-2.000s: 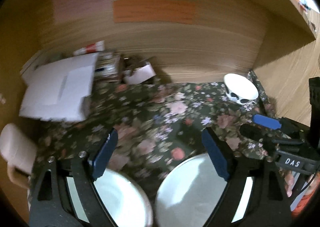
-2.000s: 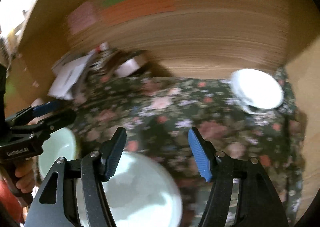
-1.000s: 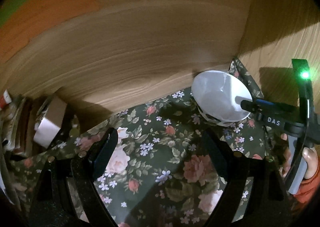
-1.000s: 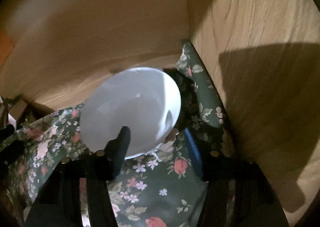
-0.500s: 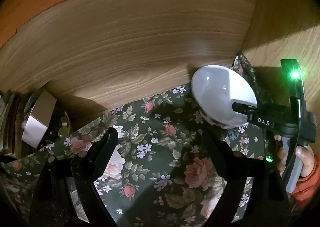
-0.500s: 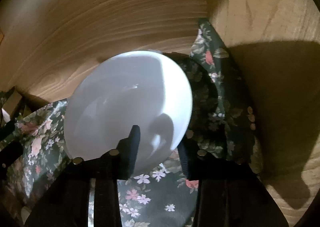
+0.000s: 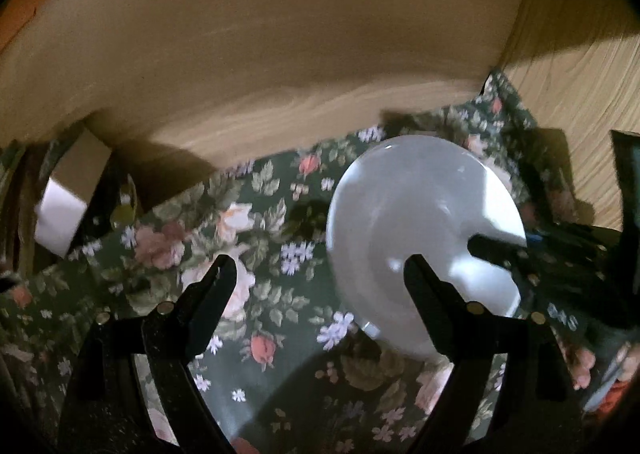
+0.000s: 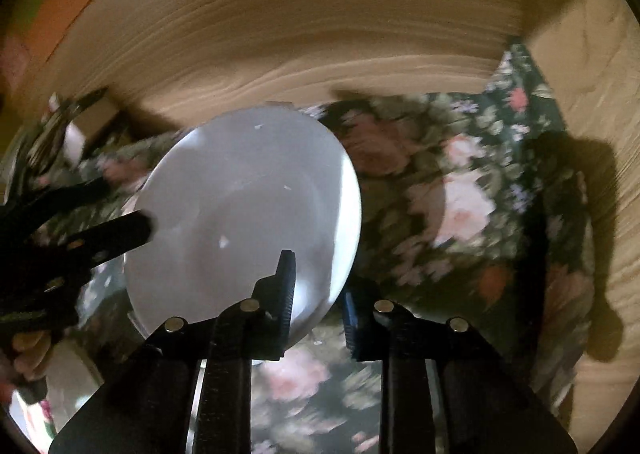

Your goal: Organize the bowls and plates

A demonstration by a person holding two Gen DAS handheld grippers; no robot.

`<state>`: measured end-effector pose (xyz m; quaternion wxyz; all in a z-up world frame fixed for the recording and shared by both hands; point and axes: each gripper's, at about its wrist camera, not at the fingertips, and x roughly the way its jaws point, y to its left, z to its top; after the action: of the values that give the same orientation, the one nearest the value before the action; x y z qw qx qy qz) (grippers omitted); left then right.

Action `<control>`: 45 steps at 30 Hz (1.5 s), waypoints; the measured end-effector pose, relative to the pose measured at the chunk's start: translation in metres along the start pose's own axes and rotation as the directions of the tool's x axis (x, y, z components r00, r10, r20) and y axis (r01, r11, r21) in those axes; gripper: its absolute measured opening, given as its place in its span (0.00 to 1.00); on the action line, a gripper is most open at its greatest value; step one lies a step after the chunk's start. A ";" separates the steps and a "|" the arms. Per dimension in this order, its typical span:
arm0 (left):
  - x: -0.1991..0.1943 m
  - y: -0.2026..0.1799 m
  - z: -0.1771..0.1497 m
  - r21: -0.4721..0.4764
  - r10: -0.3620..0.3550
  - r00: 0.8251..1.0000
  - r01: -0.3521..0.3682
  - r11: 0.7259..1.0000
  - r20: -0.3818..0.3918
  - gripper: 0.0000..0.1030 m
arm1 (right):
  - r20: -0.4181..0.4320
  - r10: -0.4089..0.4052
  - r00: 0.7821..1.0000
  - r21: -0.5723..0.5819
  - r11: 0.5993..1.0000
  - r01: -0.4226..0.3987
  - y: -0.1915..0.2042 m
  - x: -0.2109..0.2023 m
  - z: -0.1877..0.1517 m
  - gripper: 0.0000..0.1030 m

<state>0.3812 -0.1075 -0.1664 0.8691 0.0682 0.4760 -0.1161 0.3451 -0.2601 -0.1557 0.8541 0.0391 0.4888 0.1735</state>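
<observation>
Right wrist | right tongs (image 8: 318, 294) clamp bowl (image 8: 244, 214) rim

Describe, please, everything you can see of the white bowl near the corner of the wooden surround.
The white bowl is round, smooth and glossy, probably ceramic or melamine, and empty, with small highlights inside. It sits tilted over the floral cloth. The right gripper has just been closing and is shut on its near rim, one finger inside, one outside. The left gripper is open beside it, one fingertip crossing in front of it. Its underside is hidden.
</observation>
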 end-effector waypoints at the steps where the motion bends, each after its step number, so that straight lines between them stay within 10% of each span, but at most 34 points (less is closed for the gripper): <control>1: 0.002 0.000 -0.004 0.000 0.002 1.000 -0.002 1.000 -0.015 0.84 | -0.007 0.009 1.000 -0.012 1.000 -0.009 0.004 -0.001 -0.004 0.18; 21: 0.023 -0.005 -0.033 0.021 -0.062 0.984 0.067 0.998 -0.164 0.31 | -0.047 0.074 0.996 0.052 0.996 -0.071 0.022 0.007 -0.019 0.22; 45: -0.057 0.005 -0.046 0.008 -0.059 0.998 0.059 0.998 0.011 0.22 | 0.127 0.046 0.991 -0.014 0.999 -0.045 0.052 -0.060 -0.022 0.22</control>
<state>0.3158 -0.0847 -0.1430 0.8676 0.0569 0.4726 -0.1439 0.2852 -0.2336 -0.1061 0.8796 0.0565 0.4313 0.1927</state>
